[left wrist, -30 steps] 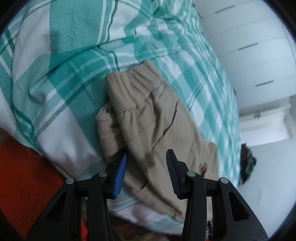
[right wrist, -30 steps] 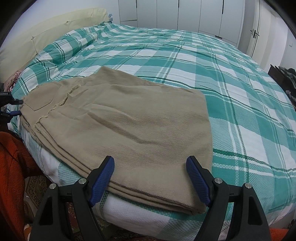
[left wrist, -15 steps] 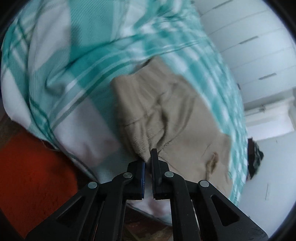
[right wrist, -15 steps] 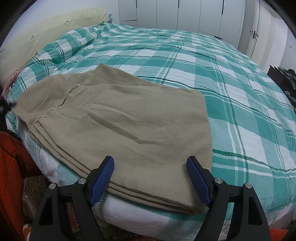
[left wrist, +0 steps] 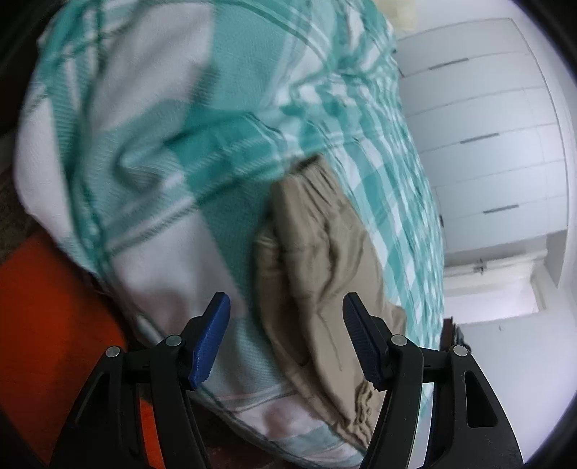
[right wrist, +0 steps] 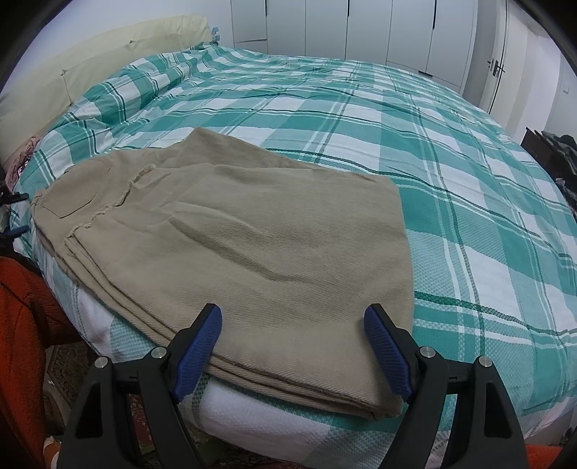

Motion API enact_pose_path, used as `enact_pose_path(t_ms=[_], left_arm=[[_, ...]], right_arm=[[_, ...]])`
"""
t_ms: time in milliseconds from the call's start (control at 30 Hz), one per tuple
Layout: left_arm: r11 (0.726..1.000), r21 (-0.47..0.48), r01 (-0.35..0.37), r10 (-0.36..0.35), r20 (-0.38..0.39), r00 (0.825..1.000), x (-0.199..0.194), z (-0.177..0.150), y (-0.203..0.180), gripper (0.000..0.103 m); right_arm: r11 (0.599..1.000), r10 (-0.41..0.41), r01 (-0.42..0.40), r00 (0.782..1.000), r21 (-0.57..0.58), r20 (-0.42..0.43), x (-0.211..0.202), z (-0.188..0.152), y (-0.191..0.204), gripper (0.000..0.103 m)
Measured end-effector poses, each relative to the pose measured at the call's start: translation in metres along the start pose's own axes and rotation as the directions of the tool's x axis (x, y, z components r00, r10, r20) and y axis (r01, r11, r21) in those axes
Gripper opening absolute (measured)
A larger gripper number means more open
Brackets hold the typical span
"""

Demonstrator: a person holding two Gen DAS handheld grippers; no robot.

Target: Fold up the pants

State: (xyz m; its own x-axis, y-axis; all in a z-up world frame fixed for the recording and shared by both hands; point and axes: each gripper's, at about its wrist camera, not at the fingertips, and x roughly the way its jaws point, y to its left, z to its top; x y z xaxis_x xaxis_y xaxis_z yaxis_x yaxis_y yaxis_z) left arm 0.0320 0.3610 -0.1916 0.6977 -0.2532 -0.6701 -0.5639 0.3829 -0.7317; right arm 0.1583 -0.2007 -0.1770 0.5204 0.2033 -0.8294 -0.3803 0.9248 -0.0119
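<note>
Left gripper (left wrist: 285, 339) spread wide, holding nothing, hovering near the waistband end of the tan pants (right wrist: 245, 249). Pants lie folded flat at the near edge of the plaid bedspread (right wrist: 450, 187). Right gripper (right wrist: 294, 346) also spread, empty, straddling the pants' near edge.

Green-checked bed (right wrist: 450, 173), cream headboard (right wrist: 90, 61), white wardrobes (right wrist: 360, 29)

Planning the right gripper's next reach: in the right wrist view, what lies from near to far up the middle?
Right gripper → pants → plaid bedspread → white wardrobe doors.
</note>
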Motion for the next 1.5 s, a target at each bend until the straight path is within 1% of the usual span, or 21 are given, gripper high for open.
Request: enact_pose_path(t_ms=[100,200,333,367,433,467,533,633,733,833,900,967,1033,1167,1233,1267,1333,1367,1400,1467,1500], left_arm=[[0.998,0.045,-0.032,0.033,-0.001,0.999,0.013,0.001,-0.013,0.059],[0.997,0.033,-0.076,0.077,-0.025,0.997,0.029,0.002,-0.009,0.059],[0.998,-0.024,-0.052,0.050,-0.071,0.996,0.046,0.008,0.003,0.058],[0.999,-0.028,-0.046,0.044,-0.068,0.997,0.045,0.008,0.003,0.055],[0.999,-0.004,-0.042,0.041,-0.042,0.998,0.039,0.006,-0.002,0.023],[0.999,0.015,-0.049,0.049,-0.025,0.998,0.032,0.004,-0.006,0.016],[0.999,0.028,-0.028,0.028,-0.010,1.000,0.022,0.002,-0.013,0.012],[0.998,0.065,-0.007,0.006,0.013,1.000,0.007,-0.002,-0.036,0.011],[0.975,0.220,-0.010,-0.001,0.051,0.999,-0.011,-0.014,-0.091,0.011],[0.907,0.422,-0.016,-0.012,0.064,0.998,-0.027,-0.040,-0.162,0.011],[0.826,0.563,-0.017,-0.021,0.060,0.998,-0.034,-0.072,-0.213,0.011],[0.751,0.661,0.012,-0.038,0.024,0.999,-0.032,-0.106,-0.253,0.011],[0.675,0.736,0.045,-0.038,-0.026,0.999,-0.021,-0.146,-0.286,0.011],[0.568,0.816,0.105,0.007,-0.132,0.991,0.027,-0.226,-0.325,0.011],[0.547,0.829,0.116,0.075,-0.187,0.980,0.071,-0.265,-0.332,0.014],[0.534,0.836,0.122,0.109,-0.211,0.971,0.088,-0.281,-0.329,0.020],[0.477,0.872,0.110,0.228,-0.243,0.943,0.132,-0.316,-0.323,0.027],[0.459,0.881,0.117,0.275,-0.265,0.924,0.148,-0.331,-0.316,0.028],[0.459,0.880,0.125,0.294,-0.283,0.913,0.153,-0.341,-0.313,0.028],[0.480,0.861,0.166,0.266,-0.323,0.908,0.140,-0.345,-0.302,0.036],[0.475,0.862,0.178,0.253,-0.327,0.911,0.133,-0.342,-0.302,0.044]], right_arm=[[1.000,-0.004,0.004,1.000,-0.003,0.001,0.000,0.000,0.001,0.081],[1.000,-0.006,0.006,1.000,-0.003,0.002,-0.001,0.000,0.002,0.081],[1.000,-0.006,0.006,1.000,-0.003,0.002,0.000,0.000,0.002,0.081],[1.000,-0.006,0.006,1.000,-0.003,0.002,-0.001,0.000,0.002,0.081],[1.000,-0.006,0.006,1.000,-0.003,0.003,-0.001,-0.001,0.003,0.081],[1.000,-0.005,0.005,1.000,-0.004,0.003,0.000,0.000,0.002,0.081],[1.000,-0.003,0.003,1.000,-0.003,0.005,-0.001,-0.001,0.003,0.081],[1.000,0.006,-0.006,1.000,0.002,0.003,-0.001,-0.001,0.001,0.081],[1.000,0.014,-0.014,1.000,0.007,0.002,-0.002,-0.002,-0.001,0.081],[1.000,0.021,-0.021,1.000,0.014,0.014,-0.008,-0.002,-0.003,0.081],[0.999,0.026,-0.027,0.999,0.025,0.039,-0.015,-0.001,-0.006,0.081],[0.998,0.024,-0.028,0.996,0.052,0.084,-0.026,0.002,-0.013,0.081],[0.995,0.013,-0.027,0.990,0.094,0.141,-0.039,0.007,-0.024,0.081],[0.979,-0.058,0.009,0.969,0.204,0.240,-0.064,0.008,-0.057,0.081],[0.963,-0.099,0.029,0.963,0.269,0.252,-0.070,0.004,-0.077,0.081],[0.955,-0.111,0.034,0.963,0.296,0.246,-0.070,0.002,-0.085,0.081],[0.937,-0.126,0.041,0.966,0.348,0.225,-0.068,-0.005,-0.102,0.081],[0.927,-0.128,0.039,0.968,0.372,0.216,-0.067,-0.008,-0.108,0.081],[0.916,-0.125,0.032,0.970,0.400,0.208,-0.065,-0.012,-0.116,0.081],[0.886,-0.111,0.003,0.973,0.464,0.205,-0.066,-0.019,-0.132,0.081],[0.867,-0.102,-0.017,0.972,0.499,0.210,-0.067,-0.023,-0.140,0.081]])
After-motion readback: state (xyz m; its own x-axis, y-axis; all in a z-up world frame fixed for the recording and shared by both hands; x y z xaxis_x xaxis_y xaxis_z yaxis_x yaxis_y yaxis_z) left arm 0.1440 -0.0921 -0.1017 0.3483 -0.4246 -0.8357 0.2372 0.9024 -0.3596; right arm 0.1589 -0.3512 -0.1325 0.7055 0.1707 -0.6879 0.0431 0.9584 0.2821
